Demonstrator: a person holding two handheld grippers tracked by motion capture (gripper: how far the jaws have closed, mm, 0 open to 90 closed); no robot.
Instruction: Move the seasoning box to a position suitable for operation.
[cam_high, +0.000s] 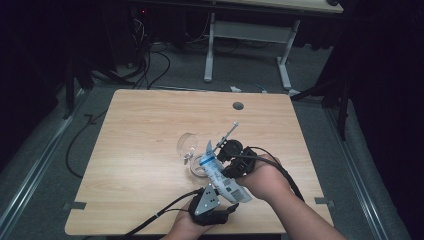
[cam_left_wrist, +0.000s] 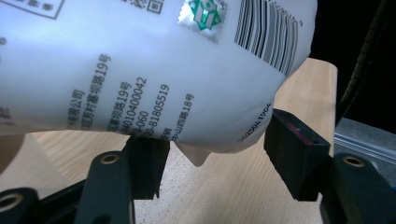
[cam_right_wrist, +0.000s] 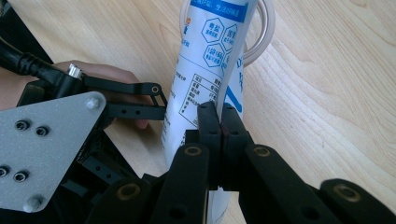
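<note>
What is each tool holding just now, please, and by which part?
The right tool pinches the white bag by its flat edge; the left tool straddles its bottom, not gripping.

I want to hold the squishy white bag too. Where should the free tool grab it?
Grab the white printed plastic pouch at its rounded bottom end, coming from below: that bulge already hangs between the left tool's open jaws, while the right tool pinches its flat edge.
</note>
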